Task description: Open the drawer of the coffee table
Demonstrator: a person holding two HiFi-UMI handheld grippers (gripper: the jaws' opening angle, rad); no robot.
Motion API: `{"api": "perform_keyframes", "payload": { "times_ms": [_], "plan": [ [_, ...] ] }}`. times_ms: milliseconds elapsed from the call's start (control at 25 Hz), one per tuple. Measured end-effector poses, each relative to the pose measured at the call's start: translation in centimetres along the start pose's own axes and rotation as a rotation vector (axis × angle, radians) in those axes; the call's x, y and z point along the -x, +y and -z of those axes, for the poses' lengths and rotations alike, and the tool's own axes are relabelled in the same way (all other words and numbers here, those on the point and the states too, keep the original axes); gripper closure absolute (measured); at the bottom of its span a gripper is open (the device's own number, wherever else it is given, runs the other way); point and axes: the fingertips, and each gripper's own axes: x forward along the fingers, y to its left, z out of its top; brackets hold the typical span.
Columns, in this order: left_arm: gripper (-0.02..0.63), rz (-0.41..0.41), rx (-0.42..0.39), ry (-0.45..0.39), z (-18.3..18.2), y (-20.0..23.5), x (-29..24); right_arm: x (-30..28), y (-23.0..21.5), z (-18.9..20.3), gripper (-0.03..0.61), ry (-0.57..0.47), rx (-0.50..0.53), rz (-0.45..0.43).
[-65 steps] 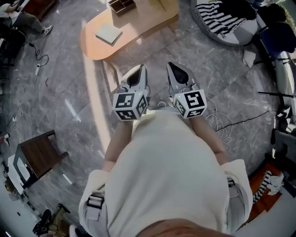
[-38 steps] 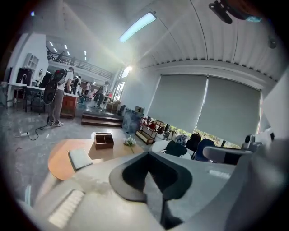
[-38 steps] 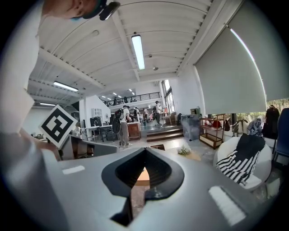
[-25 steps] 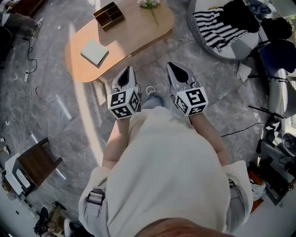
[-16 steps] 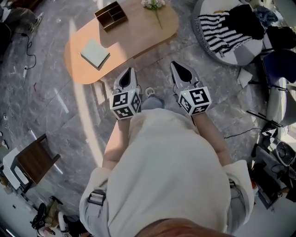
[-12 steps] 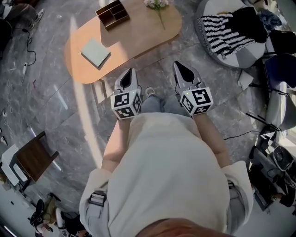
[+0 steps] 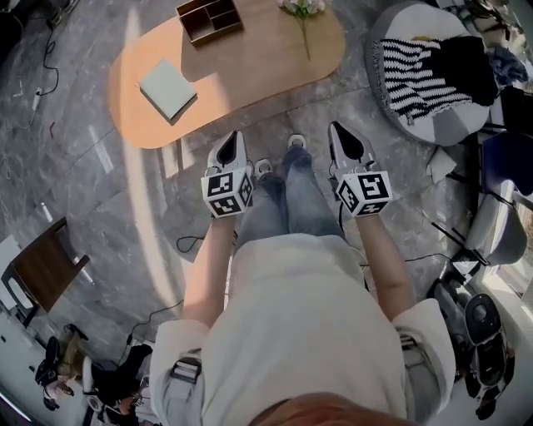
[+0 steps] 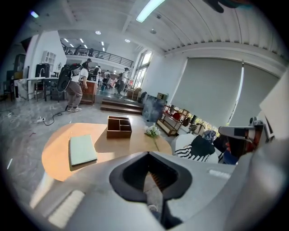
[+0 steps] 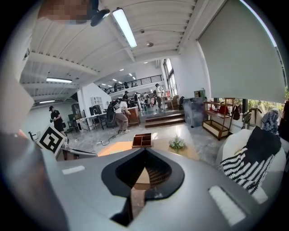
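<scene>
Jeans (image 7: 283, 195) near coffee table (image 7: 250, 79); head view alone.

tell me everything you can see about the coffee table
The coffee table has a long rounded top that looks like light wood, level on the grey stone floor. A pale green book, a dark divided tray and a flower sprig rest on it. No drawer shows in any view.
</scene>
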Motion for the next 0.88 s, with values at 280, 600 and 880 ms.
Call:
{"api": "perform_keyframes", "payload": {
  "times_ms": [280, 600, 880],
  "plan": [
    [0.612, -0.077, 0.058, 0.062, 4.4, 2.7, -5.6, -5.6, -5.9, 4.5, 0.578, 0.088, 0.017, -0.051],
    [0.603, -0.12, 0.092, 0.142, 11.1, 5.5, -12.2, -11.7, -12.5, 13.0, 0.578, 0.225, 0.047, -0.043],
    [0.601, -0.135, 0.106, 0.2, 16.5, 8.0, -17.2, -16.0, -16.7, 20.3, 0.578, 0.314, 0.056, -0.039]
  ]
}}
